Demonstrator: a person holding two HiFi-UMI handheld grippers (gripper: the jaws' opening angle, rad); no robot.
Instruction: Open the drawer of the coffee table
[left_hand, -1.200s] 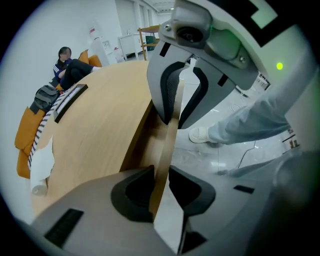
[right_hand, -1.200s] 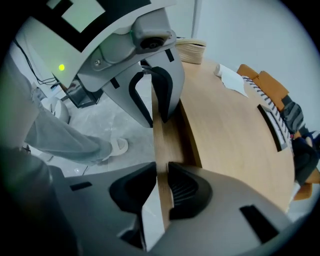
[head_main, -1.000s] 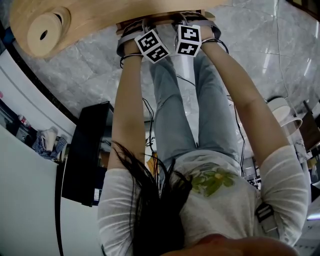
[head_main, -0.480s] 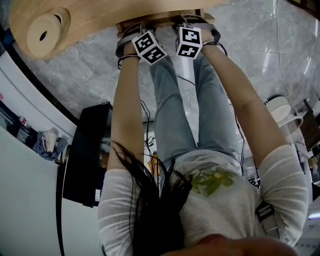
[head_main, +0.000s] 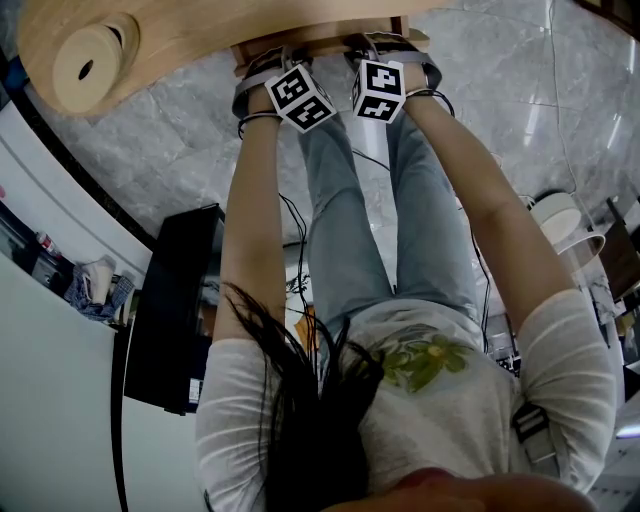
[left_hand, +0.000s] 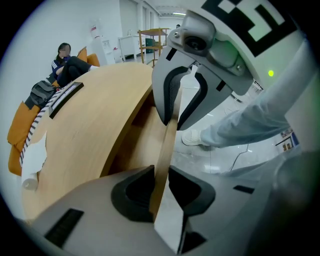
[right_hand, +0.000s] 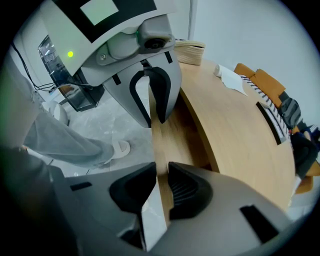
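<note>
Person bent over the coffee table, both arms straight down. Left claw is closed on the top edge of the drawer, w/ the thin wood front pinched btwn its pads. Right claw sits just beside it, clamped on the same edge. Drawer sticks out a bit from under the tabletop's curved near edge, its inside showing.

Two tongs — one drawer — one table

Barely any change. Slight drift of left gripper and right gripper toward body, a touch lower in head view than before.
</note>
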